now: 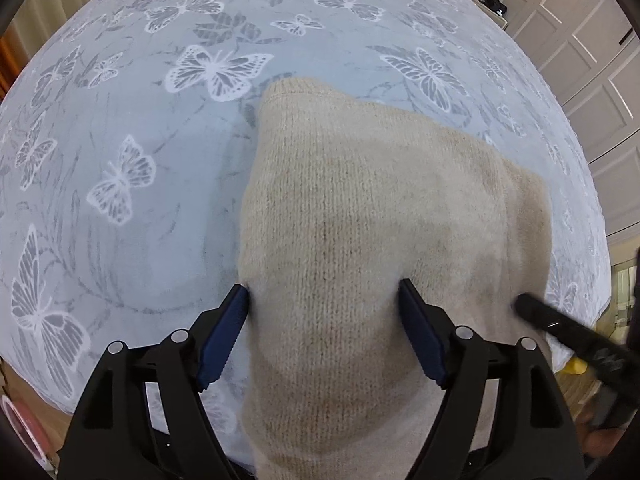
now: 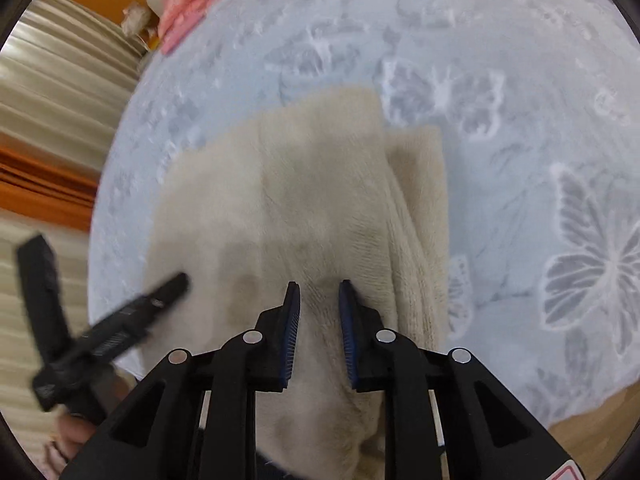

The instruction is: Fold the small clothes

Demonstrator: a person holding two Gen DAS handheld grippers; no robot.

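Here the right gripper [image 2: 319,286] points steeply down at the near end of a beige knit garment [image 2: 304,200], its blue pads [image 2: 294,320] drawn close with a ridge of the knit running up between them; the picture is smeared, so whether they truly pinch the wool or only flank it I cannot tell. Outward from those tips the garment runs straight away from the gripper across the butterfly-print bedspread [image 2: 540,160], its long axis roughly in line with the fingers, a second layer or folded strip showing along its right edge. To the left, the left gripper [image 2: 176,284] reaches onto the same near end. From its own camera the left gripper [image 1: 324,292] stands with jaws wide apart, one pad [image 1: 236,312] just off the garment's left edge and the other resting on top of the knit [image 1: 360,200], gripping nothing. The cloth again stretches away, ending in a ribbed cuff or hem at the far end. Both hands sit at the near end, the right nearer the right edge, so I judge the coming fold turns on carrying this end up along that axis toward the far hem.
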